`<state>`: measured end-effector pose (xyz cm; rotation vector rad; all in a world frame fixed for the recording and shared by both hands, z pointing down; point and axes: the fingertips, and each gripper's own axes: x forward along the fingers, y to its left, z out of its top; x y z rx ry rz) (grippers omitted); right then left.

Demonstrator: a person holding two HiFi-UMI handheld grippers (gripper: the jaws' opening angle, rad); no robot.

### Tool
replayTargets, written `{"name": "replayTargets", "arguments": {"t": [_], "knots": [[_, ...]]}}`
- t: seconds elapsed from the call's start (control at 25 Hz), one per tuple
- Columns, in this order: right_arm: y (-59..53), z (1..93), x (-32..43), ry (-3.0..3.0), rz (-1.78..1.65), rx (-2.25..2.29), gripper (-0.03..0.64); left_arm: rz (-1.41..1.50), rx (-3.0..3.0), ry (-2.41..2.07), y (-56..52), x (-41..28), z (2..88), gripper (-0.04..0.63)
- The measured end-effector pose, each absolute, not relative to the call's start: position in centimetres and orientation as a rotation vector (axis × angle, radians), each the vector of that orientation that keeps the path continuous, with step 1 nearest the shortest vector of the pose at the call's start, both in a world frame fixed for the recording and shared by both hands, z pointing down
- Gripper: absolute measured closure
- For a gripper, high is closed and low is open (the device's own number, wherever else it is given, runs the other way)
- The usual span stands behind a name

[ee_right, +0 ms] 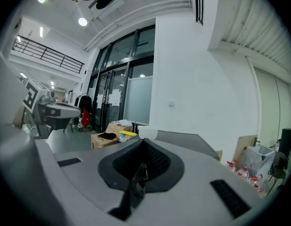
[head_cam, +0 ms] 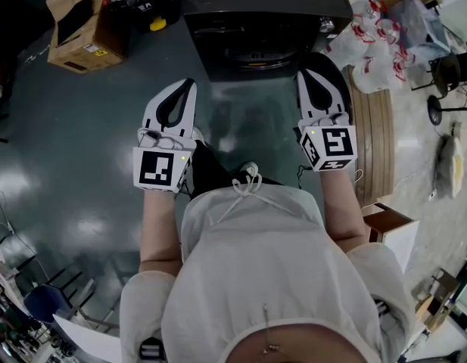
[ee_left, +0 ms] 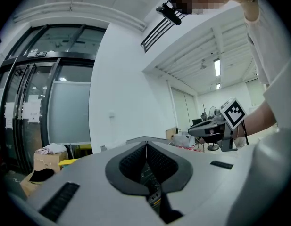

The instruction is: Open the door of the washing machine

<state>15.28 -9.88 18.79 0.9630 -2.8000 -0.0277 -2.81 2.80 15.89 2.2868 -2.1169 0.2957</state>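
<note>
Washer (head_cam: 267, 6) at top centre of the head view, round door (head_cam: 252, 51) facing down-frame, seemingly closed; right gripper (head_cam: 306, 76) just below its lower right corner, nearer than left gripper (head_cam: 189, 84); both with jaws pressed together, holding nothing. Box (head_cam: 82, 21) upper left, bags (head_cam: 373, 48) upper right, well aside; apparently nothing barring the way.

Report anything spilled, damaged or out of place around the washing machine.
Nothing looks spilled or damaged. The washing machine has its door shut. Only floor clutter stands out: white plastic bags heaped to its right in the head view, an open cardboard box to its left.
</note>
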Motion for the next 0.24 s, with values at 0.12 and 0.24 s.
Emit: {"name": "replayTargets", "arguments": {"t": [0.12,0.24], "knots": [[-9.55,18.91,15.62,-2.802,-0.018,0.967,0.615,0.289,2.283,-2.114,3.0,-2.55,16.03,0.574],[-9.29,19.0,15.88,-2.799,-0.017,0.969,0.615,0.292,2.283,-2.107,3.19,-2.19,16.21,0.574]]}}
